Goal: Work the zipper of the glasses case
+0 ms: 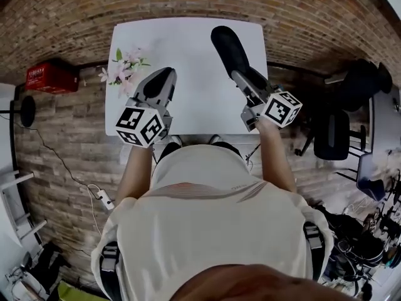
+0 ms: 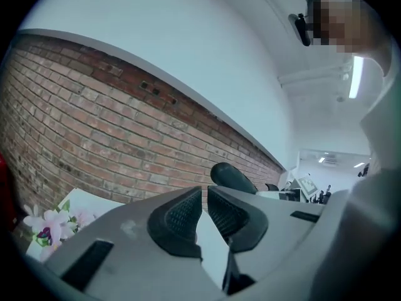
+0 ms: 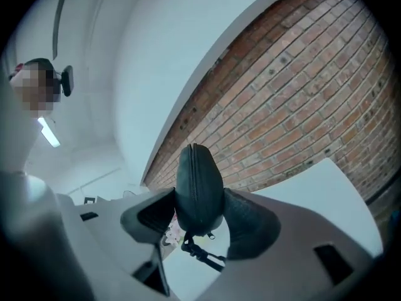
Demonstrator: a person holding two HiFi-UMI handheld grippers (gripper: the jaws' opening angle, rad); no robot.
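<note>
The black glasses case (image 3: 199,190) stands on end between the pads of my right gripper (image 3: 199,213), which is shut on its lower part. Its closed zipper seam runs up the side that faces the camera, and a short black loop (image 3: 202,251) hangs under it. In the head view the case (image 1: 227,47) is held up over the white table (image 1: 188,108), sticking out beyond the right gripper (image 1: 238,75). My left gripper (image 1: 164,75) hovers to the left of the case, apart from it. Its jaws (image 2: 204,199) are shut with nothing between them. The case (image 2: 233,177) shows just beyond them.
A bunch of pink and white flowers (image 1: 126,69) lies on the table's left edge. A brick floor surrounds the table, with a red box (image 1: 51,77) at the left and a dark office chair (image 1: 332,135) at the right. A brick wall (image 2: 94,137) stands beyond the table.
</note>
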